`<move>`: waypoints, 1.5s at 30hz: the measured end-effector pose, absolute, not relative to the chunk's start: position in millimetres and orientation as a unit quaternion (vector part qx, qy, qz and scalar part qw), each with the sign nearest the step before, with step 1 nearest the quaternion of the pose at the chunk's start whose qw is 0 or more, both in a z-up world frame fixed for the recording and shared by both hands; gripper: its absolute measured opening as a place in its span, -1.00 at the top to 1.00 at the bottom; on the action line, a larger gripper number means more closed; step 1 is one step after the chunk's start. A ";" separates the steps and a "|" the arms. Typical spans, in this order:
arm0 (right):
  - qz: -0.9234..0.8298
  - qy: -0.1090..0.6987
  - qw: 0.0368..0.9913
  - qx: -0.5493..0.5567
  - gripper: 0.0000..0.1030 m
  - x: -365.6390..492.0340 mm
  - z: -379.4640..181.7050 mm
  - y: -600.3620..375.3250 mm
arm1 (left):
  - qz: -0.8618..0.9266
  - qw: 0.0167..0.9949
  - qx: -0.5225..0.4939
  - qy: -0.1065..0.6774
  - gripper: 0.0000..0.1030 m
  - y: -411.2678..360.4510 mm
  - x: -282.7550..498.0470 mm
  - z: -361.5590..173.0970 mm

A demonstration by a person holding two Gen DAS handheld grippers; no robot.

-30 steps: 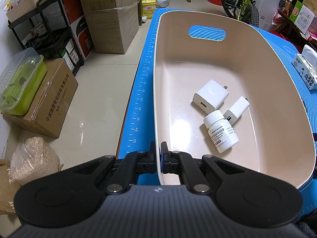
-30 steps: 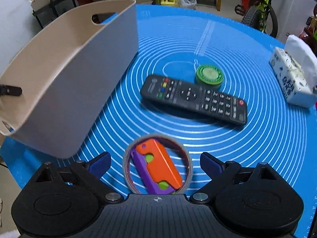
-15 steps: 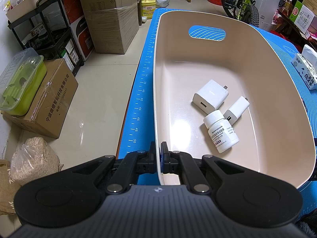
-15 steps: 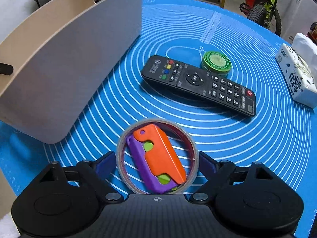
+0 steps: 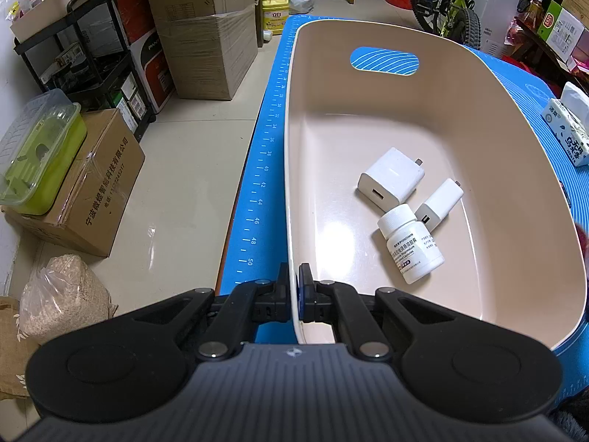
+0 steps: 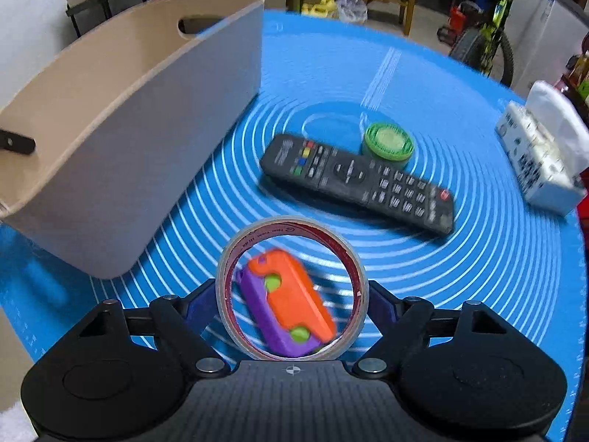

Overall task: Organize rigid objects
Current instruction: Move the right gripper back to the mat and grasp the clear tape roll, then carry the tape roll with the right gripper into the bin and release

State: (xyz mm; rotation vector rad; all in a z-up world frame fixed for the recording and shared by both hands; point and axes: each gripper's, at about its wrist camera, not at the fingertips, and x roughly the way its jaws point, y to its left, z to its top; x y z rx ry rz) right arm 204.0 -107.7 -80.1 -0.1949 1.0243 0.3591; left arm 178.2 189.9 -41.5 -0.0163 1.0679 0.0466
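My right gripper [image 6: 292, 307] now clamped on tape roll [image 6: 228, 287], lifted and tilted off blue mat [image 6: 478, 258]; half second ago fingers stood clear. Orange-purple toy [image 6: 291, 305] shows through ring. Remote [image 6: 357, 180] beyond, unmoved. My left gripper [image 5: 294, 291] unchanged, pinching bin [image 5: 515, 169] wall; pill bottle [image 5: 412, 246], two chargers [image 5: 392, 178] inside.

left gripper [image 5: 293, 287] clamped on near rim of beige bin [image 5: 522, 169]. Inside the bin: two white chargers [image 5: 391, 179] [image 5: 438, 203], pill bottle [image 5: 411, 247] lying touching both. Blue mat [image 5: 257, 169] underneath.
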 end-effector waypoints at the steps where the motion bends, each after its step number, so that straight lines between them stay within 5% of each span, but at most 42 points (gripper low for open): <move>1: 0.170 0.481 0.855 -0.092 -0.63 204.1 -74.6 -108.4 | 0.023 0.860 -0.008 0.509 0.88 189.6 178.2 -41.5; 21: 0.213 0.318 0.918 -0.105 -0.63 235.8 33.9 -46.8 | 0.023 0.860 -0.009 0.509 0.88 189.2 178.5 -42.0; 45: 0.262 0.412 0.852 -0.188 -0.62 286.9 -45.9 91.8 | 0.018 0.859 -0.001 0.511 0.84 188.6 178.2 -43.7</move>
